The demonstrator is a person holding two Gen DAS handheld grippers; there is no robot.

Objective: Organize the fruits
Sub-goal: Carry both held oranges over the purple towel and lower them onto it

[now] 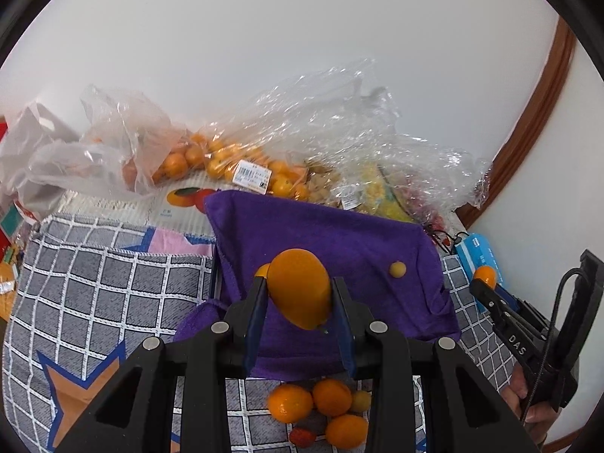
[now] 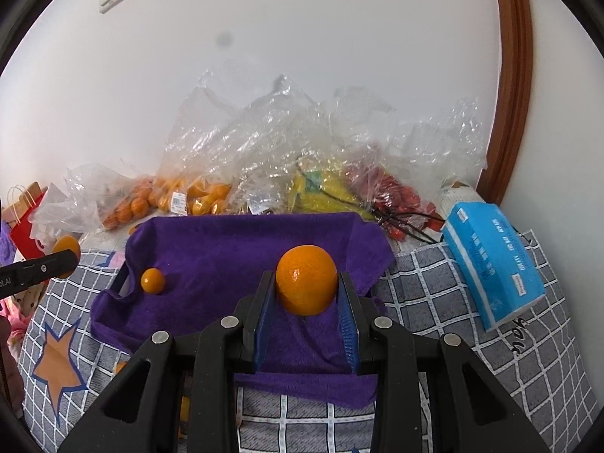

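On purple towel (image 2: 226, 249) atop checked cloth (image 2: 453, 302), w/ white wall (image 2: 302, 56) behind.

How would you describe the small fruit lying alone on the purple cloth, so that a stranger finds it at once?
Find the purple towel spread in front of the clear plastic fruit bags. On its left part, seen from the right wrist camera, one small round kumquat lies alone. It rests on the cloth, held by no gripper, and is much smaller than the tangerine in the right gripper.
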